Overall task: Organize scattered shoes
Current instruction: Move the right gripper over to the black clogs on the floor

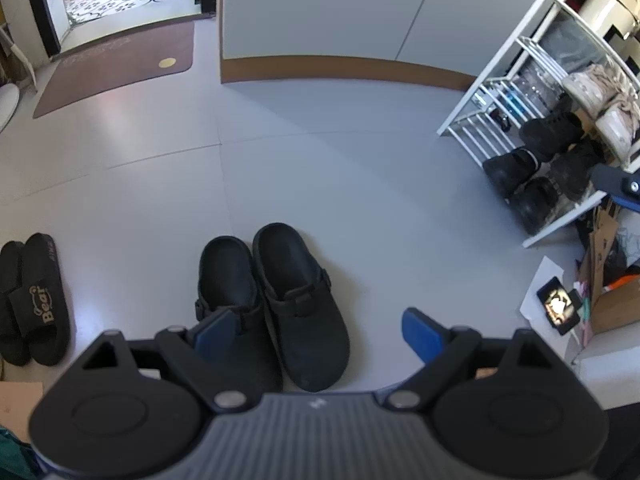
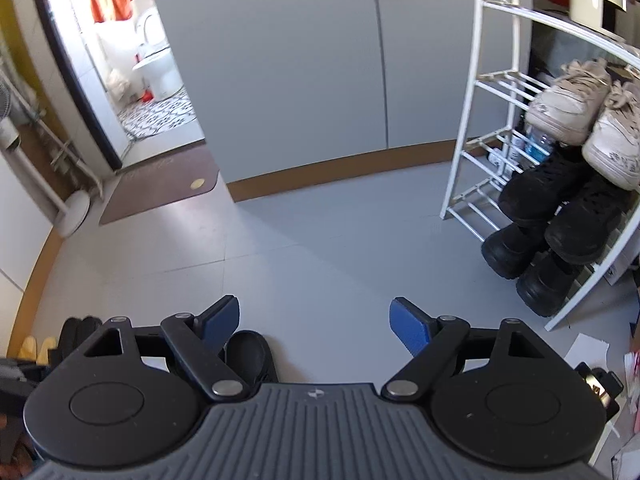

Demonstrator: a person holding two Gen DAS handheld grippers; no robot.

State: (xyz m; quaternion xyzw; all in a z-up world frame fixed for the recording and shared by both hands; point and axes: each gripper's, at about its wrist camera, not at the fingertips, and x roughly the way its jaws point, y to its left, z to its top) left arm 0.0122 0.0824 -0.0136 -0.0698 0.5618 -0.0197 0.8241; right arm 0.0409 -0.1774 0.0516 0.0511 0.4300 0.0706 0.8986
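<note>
Left wrist view: we see two black clogs point(image 1: 276, 300) set side by side on the grey floor point(image 1: 320, 168), toes toward us, just ahead of the left tongs point(image 1: 320, 330), whose two blue pads stand wide apart with nothing between them. Off to the left lie two black slides point(image 1: 30, 300), touching each other, one printed "Bear". At the right, the white shoe rack point(image 1: 532, 60) carries two beige sneakers point(image 1: 600, 100) on an upper tier and four black shoes point(image 1: 540, 164) on the tiers below.

In the right wrist view we count the same six shoes on the rack. The right tongs point(image 2: 316, 322) also gape apart, gripping nothing, above bare floor. One clog shows partly behind its left finger point(image 2: 220, 320). A brown mat point(image 2: 160, 184) lies by the doorway.
</note>
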